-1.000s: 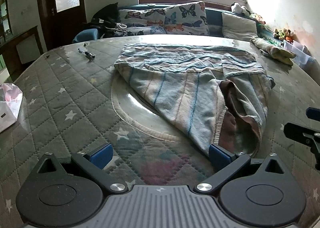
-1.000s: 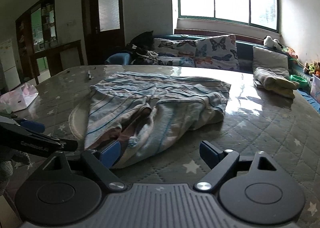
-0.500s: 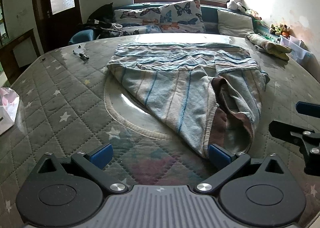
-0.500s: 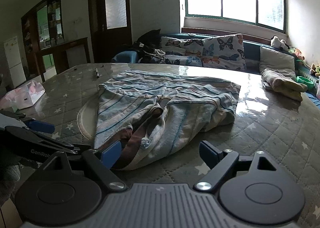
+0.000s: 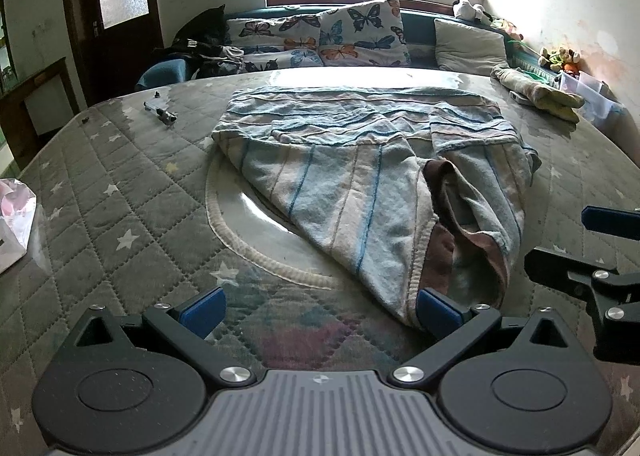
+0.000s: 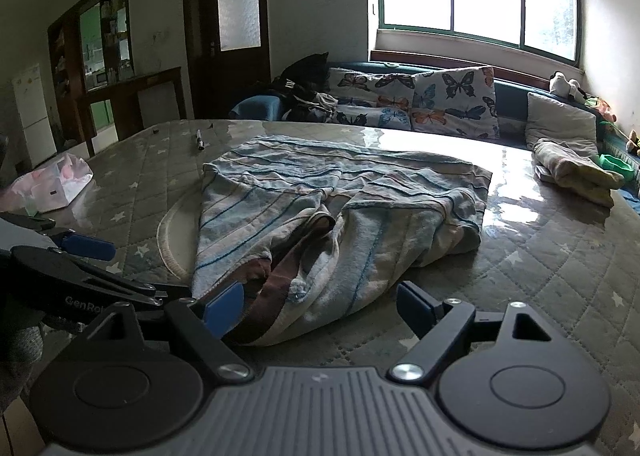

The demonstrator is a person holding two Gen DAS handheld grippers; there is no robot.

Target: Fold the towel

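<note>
A striped blue-and-beige towel lies crumpled on the quilted table, its far part flat and its near corners pulled together into a point with brown lining showing. My left gripper is open just short of that near point; the right blue pad sits beside the towel's tip. My right gripper is open too, with the towel's near corner lying between its fingers and the left pad against the cloth. Each gripper shows at the edge of the other's view.
A pen lies at the far left of the table. A pink-white bag sits at the left edge. A folded cloth rests far right. A sofa with butterfly cushions stands behind.
Both grippers have drawn back slightly and lifted, so more of the room shows. The towel lies as before and nothing was taken hold of.
</note>
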